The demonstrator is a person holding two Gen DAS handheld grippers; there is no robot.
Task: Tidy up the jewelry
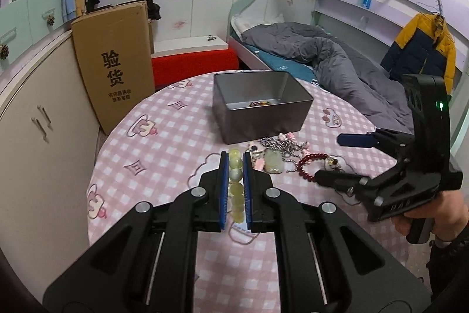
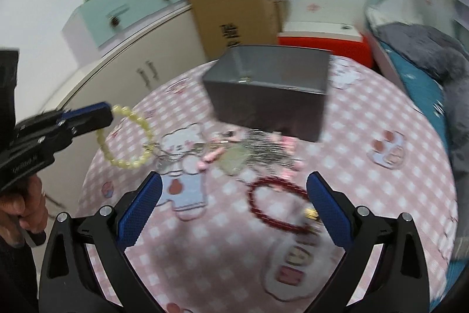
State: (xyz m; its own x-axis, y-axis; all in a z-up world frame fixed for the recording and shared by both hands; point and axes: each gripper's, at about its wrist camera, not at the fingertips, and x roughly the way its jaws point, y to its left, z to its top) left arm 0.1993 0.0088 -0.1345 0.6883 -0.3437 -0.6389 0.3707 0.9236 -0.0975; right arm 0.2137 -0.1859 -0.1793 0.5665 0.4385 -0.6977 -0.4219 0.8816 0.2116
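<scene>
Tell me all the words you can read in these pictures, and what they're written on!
"验货": big black characters on the tall cardboard box leaning beside the table.
Two smaller lines of print under them on the same box: too small to read for sure.
Raised lettering on the right gripper's black body: too faint to read.
White print on the left gripper's body: too blurred to read.
Blue item on the shelf by the bed: label unreadable.

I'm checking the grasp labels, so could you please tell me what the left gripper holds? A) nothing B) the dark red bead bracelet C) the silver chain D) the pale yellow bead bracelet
D: the left gripper has its jaws shut on the pale yellow bead bracelet, which hangs from it above the table, while the dark red bead bracelet lies on the checked tablecloth.
</scene>
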